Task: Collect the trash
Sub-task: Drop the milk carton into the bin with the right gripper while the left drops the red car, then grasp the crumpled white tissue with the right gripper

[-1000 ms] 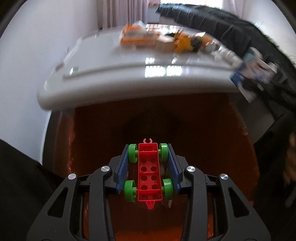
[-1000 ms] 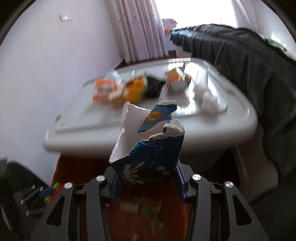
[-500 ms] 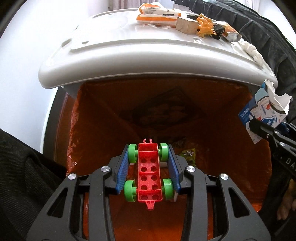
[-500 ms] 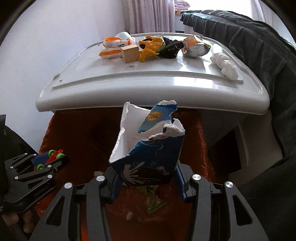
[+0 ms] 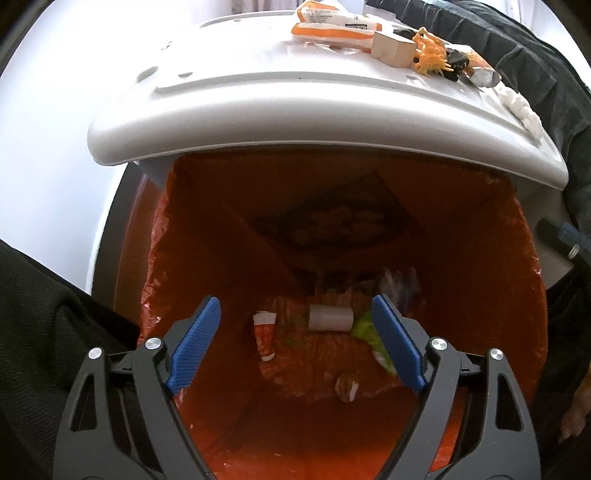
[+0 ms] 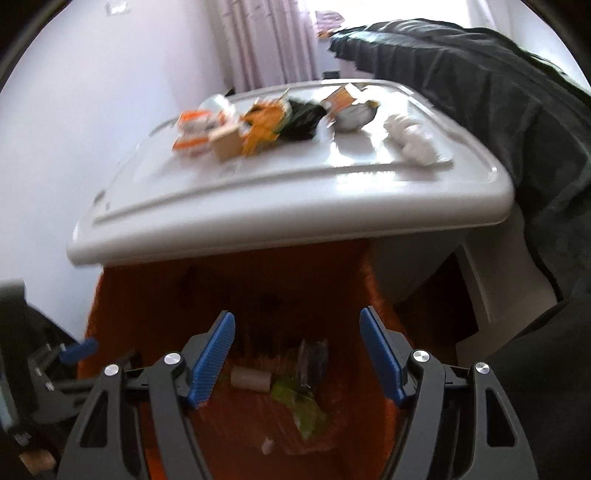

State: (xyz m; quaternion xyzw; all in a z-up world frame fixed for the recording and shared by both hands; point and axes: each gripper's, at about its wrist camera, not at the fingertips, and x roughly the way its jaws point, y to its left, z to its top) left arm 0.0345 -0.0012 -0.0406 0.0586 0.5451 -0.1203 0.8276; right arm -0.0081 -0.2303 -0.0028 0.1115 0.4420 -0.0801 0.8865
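Both the left gripper (image 5: 295, 343) and the right gripper (image 6: 297, 356) hang spread wide and empty over the orange-lined bin (image 5: 517, 266), where a cardboard tube (image 5: 330, 318) and wrappers lie at the bottom.

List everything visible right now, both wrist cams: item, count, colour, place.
bin liner: 1, orange, in bin under table edge
cardboard tube: 1, white, on bin bottom
green wrapper: 1, lime, right of tube
table: 1, white, above bin
orange packet: 1, orange-white, on table
small box: 1, tan, beside packet
tissue wad: 1, white, table's right side
left gripper: 1, black with blue pads, open over bin
right gripper: 1, same, open over bin
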